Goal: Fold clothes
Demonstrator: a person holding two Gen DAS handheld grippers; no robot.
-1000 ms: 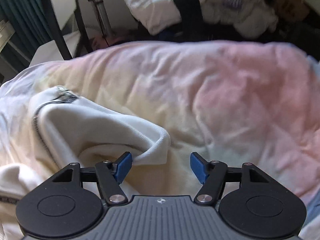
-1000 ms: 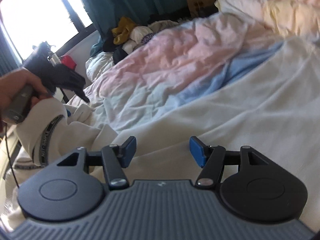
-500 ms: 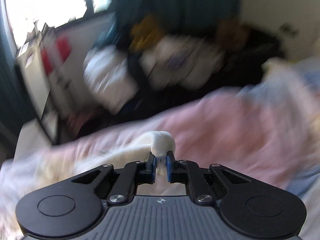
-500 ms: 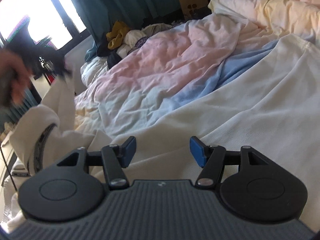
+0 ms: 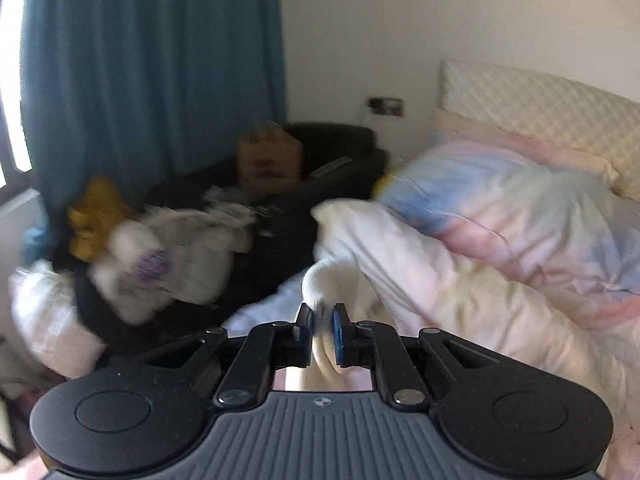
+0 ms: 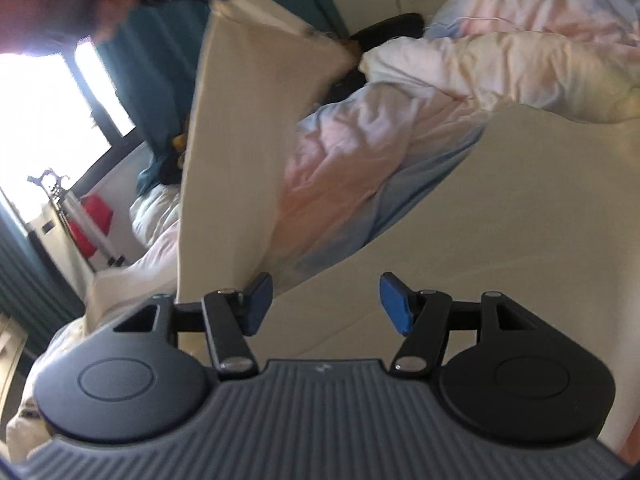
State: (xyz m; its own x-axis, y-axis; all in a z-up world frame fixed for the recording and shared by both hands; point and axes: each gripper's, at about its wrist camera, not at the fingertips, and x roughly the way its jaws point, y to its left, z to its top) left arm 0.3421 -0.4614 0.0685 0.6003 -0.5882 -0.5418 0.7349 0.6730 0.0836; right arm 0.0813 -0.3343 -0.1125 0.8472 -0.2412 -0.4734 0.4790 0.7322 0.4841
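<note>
Pinching the cream garment's cuff, the left gripper is clamped narrow, holding the sleeve high over the duvet near the bed's left edge. Right gripper hangs wide, gripping nothing. Paper bag print is too blurry to read.

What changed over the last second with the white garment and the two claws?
The left claw closed on the cuff of the white garment, which it had only straddled, and lifted it off the bed; the sleeve now hangs stretched upward. The right claw stayed open, holding nothing, above the garment on the pastel duvet.
</note>
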